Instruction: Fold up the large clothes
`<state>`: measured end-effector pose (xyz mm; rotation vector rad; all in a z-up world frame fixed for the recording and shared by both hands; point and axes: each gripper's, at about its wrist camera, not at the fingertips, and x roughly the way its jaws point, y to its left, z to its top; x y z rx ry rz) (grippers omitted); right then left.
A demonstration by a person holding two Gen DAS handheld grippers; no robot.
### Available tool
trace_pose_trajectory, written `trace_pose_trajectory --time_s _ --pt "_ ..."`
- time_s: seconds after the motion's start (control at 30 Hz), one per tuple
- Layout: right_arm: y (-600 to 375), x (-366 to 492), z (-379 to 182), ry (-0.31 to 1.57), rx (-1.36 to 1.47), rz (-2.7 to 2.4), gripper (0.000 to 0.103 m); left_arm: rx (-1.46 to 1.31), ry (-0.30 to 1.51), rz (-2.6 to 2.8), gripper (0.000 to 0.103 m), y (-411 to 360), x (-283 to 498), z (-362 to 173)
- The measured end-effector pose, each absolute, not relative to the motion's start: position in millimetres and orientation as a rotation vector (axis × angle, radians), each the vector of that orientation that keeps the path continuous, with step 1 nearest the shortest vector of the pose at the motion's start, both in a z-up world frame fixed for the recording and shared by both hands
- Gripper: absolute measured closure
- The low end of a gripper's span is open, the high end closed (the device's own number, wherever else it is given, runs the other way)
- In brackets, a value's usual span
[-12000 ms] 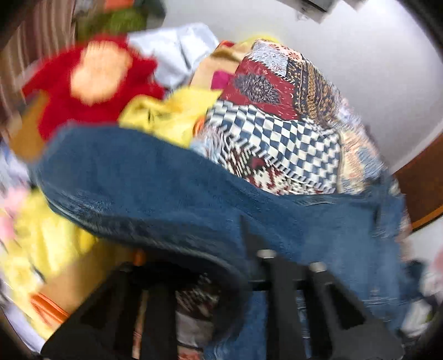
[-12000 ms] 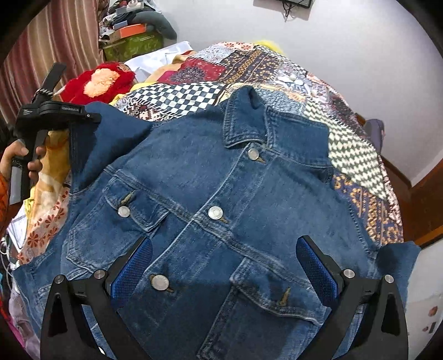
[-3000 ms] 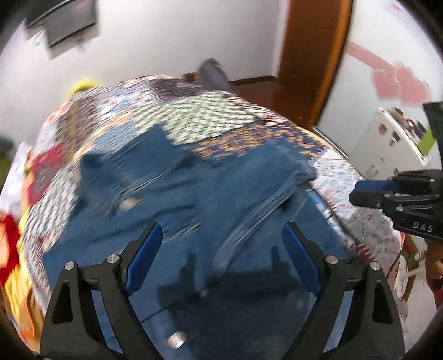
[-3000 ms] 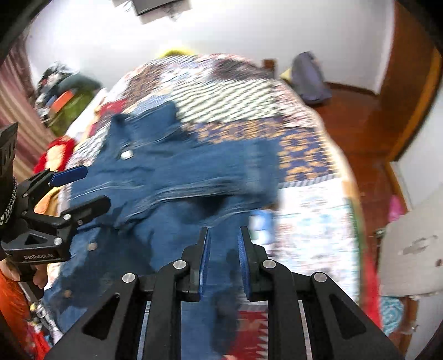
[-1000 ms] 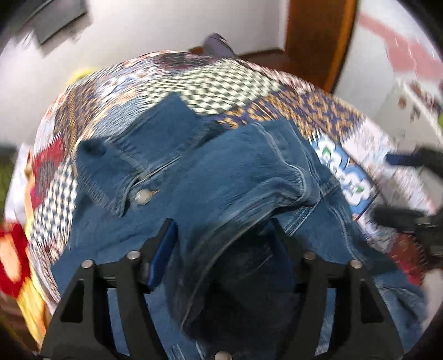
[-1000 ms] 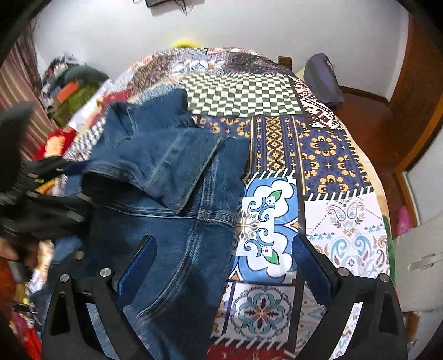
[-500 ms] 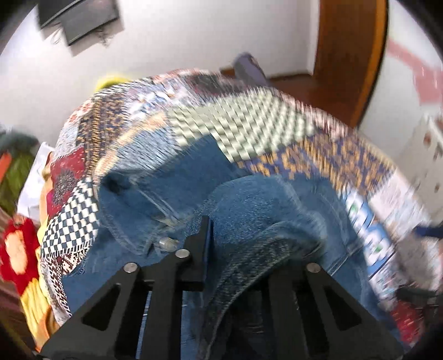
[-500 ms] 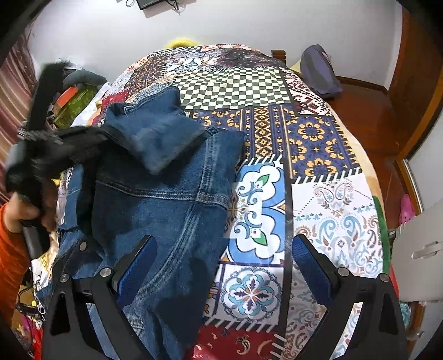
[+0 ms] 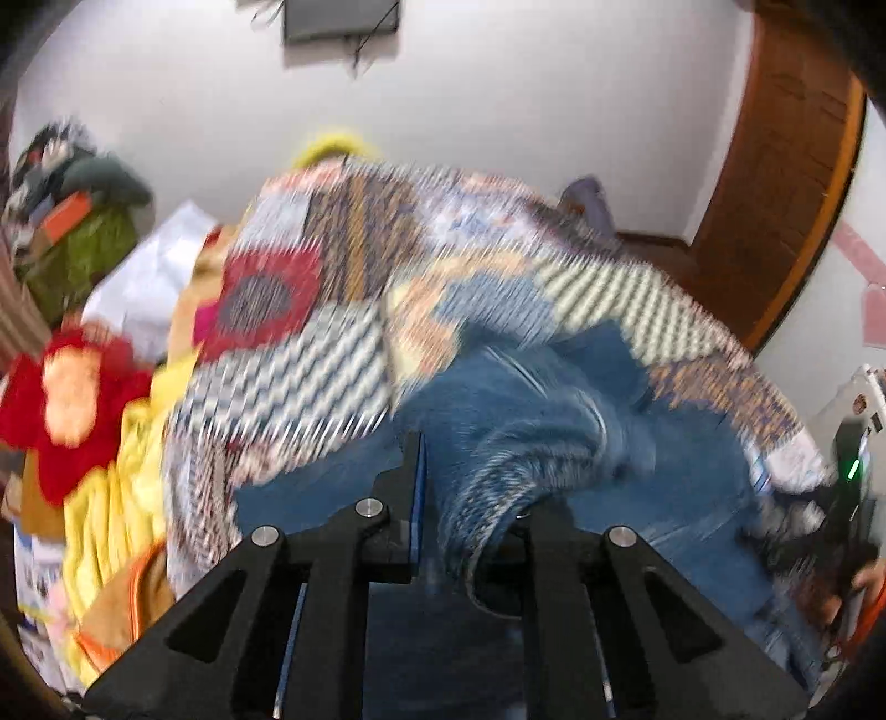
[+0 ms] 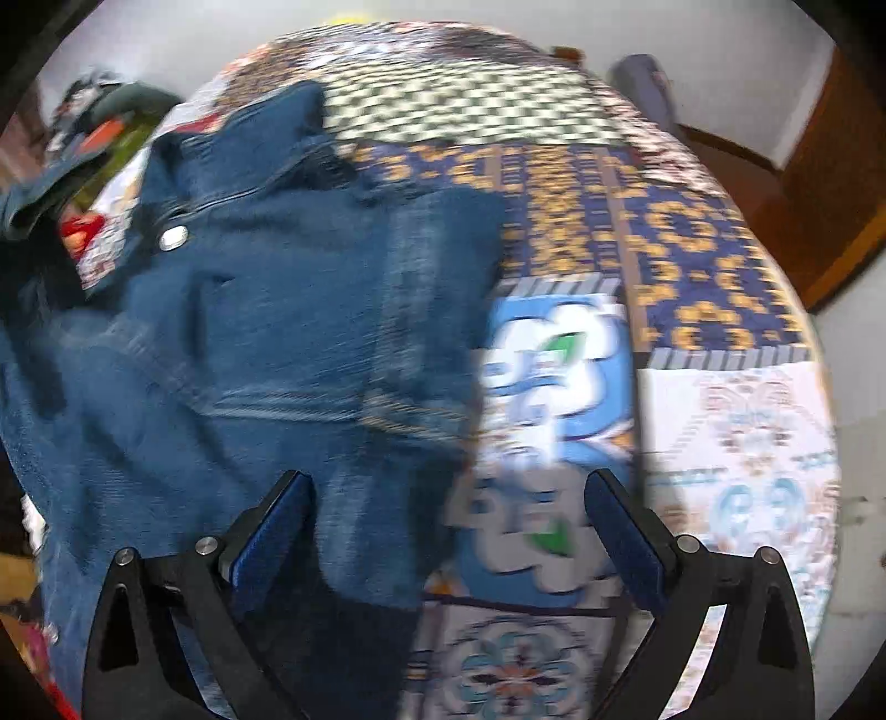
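A blue denim jacket (image 10: 266, 310) lies on a patchwork bedspread (image 10: 692, 232), collar toward the far end. My left gripper (image 9: 470, 498) is shut on the jacket's sleeve cuff (image 9: 515, 459) and holds it lifted over the jacket body (image 9: 664, 498). The left wrist view is blurred by motion. My right gripper (image 10: 448, 531) is open and empty, low over the jacket's right edge where the denim meets the bedspread. The lifted sleeve end shows dimly at the far left of the right wrist view (image 10: 39, 194).
Piled clothes, red (image 9: 66, 399) and yellow (image 9: 116, 487), lie along the bed's left side. A white wall with a screen (image 9: 340, 19) is behind the bed. A wooden door frame (image 9: 775, 183) stands at the right. A grey bag (image 10: 645, 83) sits at the far end.
My left gripper has carried the sleeve cuff leftward and up across the jacket. My right gripper has dropped lower and closer to the jacket's right edge, still open.
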<state>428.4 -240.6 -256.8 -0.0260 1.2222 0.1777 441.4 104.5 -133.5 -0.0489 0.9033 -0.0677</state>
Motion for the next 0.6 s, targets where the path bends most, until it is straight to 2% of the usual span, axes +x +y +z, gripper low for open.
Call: trace_pose_trajectory --time_s 0.13,0.23,0.3,0.37,0.53,0.6 --pt "-247 428 -259 1.241 -0.009 0.166 0.004 -0.052 1.011 -0.044 0.087 128 419 -185" --pt "-238 425 -258 1.227 -0.064 0.140 0.004 -0.142 1.098 -0.039 0.075 151 400 -223" --pt "-233 425 -258 1.224 -0.083 0.127 0.004 -0.201 1.123 -0.021 0.058 164 386 -243" --pt "-234 425 -257 1.228 -0.079 0.122 0.004 -0.238 1.120 -0.008 0.052 173 376 -253" --pt "-237 427 -260 1.244 -0.040 0.115 0.003 -0.369 1.105 0.009 0.049 197 356 -262" --pt "-237 426 -260 1.243 -0.039 0.113 0.003 -0.325 1.110 0.069 0.050 201 351 -261"
